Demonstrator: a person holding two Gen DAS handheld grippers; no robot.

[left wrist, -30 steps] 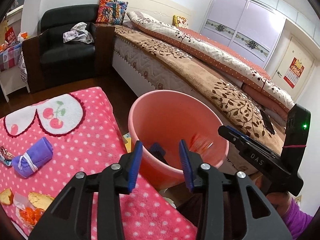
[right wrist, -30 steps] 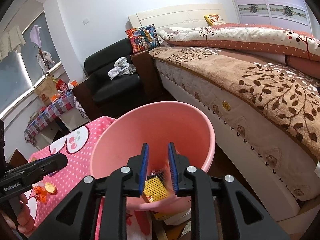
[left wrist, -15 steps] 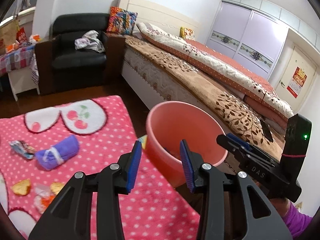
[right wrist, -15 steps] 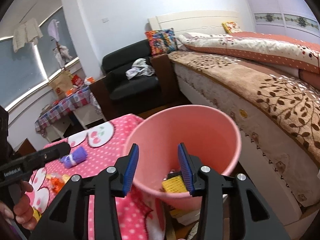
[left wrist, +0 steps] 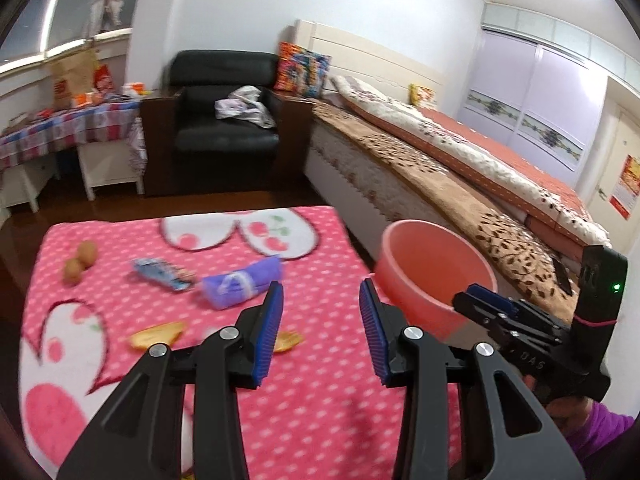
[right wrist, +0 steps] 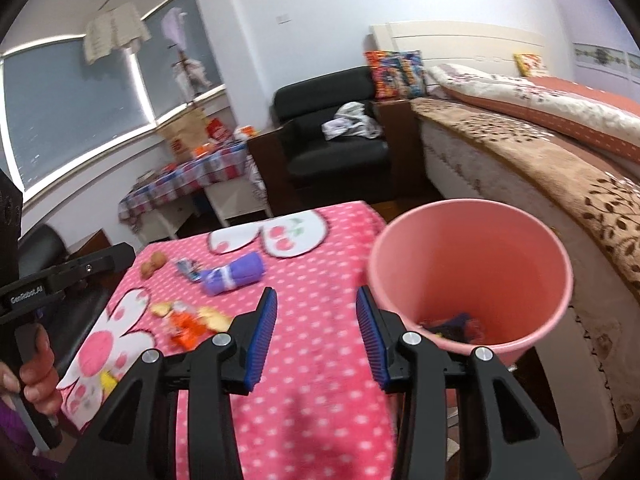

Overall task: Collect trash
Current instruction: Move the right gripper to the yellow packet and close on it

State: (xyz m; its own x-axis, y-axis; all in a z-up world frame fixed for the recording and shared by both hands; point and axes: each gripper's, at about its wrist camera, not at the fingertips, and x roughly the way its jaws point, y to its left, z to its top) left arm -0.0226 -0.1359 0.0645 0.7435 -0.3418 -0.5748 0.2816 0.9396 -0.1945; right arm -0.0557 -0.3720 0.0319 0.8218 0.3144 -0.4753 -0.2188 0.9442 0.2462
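Observation:
A pink bucket [left wrist: 436,264] [right wrist: 472,264] stands at the right edge of the pink dotted cover [left wrist: 320,400] [right wrist: 320,400], with wrappers [right wrist: 456,326] at its bottom. On the cover lie a purple rolled cloth [left wrist: 240,282] [right wrist: 234,272], a blue wrapper [left wrist: 162,274] [right wrist: 188,269], an orange wrapper [right wrist: 186,326], yellow scraps [left wrist: 158,334] and two brown round pieces [left wrist: 80,260]. My left gripper [left wrist: 320,292] hangs open and empty above the cover, left of the bucket. My right gripper [right wrist: 316,296] [left wrist: 484,298] is open and empty beside the bucket's near left rim.
A bed [left wrist: 440,168] with a brown leaf-print spread runs along the right, close behind the bucket. A black armchair [left wrist: 228,120] with a rumpled cloth stands at the back. A small table under a checked cloth [left wrist: 68,128] is at the far left. Dark floor lies between.
Both grippers have drawn back from the bucket and swung left over the pink cover. The right jaws have widened from a narrow gap. The left jaws kept their width.

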